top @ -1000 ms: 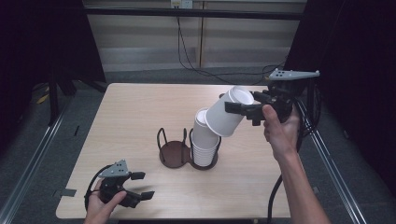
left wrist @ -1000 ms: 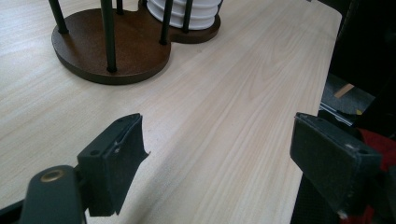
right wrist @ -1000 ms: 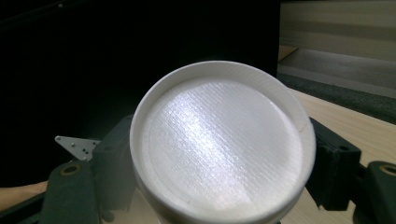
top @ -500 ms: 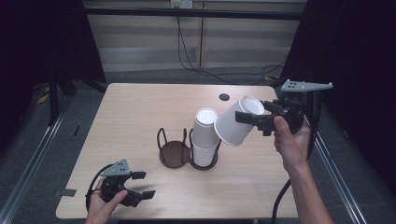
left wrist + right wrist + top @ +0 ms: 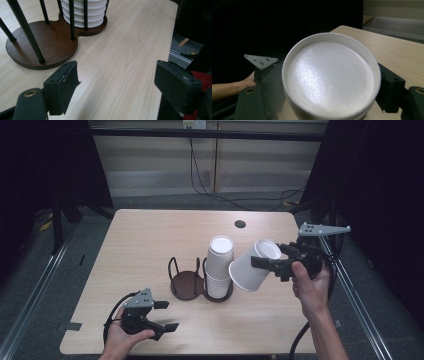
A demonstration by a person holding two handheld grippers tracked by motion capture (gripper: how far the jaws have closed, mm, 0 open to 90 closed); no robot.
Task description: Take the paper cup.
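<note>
Overall, high view: the right gripper (image 5: 274, 265) holds one white paper cup (image 5: 254, 265) off the table, tilted, its base up toward the gripper and its open mouth down-left, just beside the cup stack (image 5: 220, 267).
Right jaws, high view: clamped on the cup's wall near its base, one each side.
Stack, high view: upside-down cups nested in the right ring of a dark two-ring holder (image 5: 192, 282) standing mid-table; the left ring is bare.
Left gripper, high view: the left gripper (image 5: 162, 316) rests low at the near-left of the table (image 5: 150, 235), well apart from the holder, jaws apart and holding nothing.
Left gripper view: both black jaws spread wide over bare wood; the holder's brown base (image 5: 47, 47) and thin black posts stand ahead, with the ribbed lower rims of the stack (image 5: 83, 12) behind them.
Right gripper view: the cup's flat round base (image 5: 330, 76) faces the camera between the two jaws, which press on its sides; the other hand and its grey plate show farther off at left.
Handling, judged: light, thin-walled paper, likely to dent or ovalise under a hard squeeze and to slip if held loosely.
Where to grip, judged: near the base, where the bottom disc stiffens the wall, as now; the rolled rim is the other firm spot.
Risk, judged: nested cups may cling, so several could lift together.
</note>
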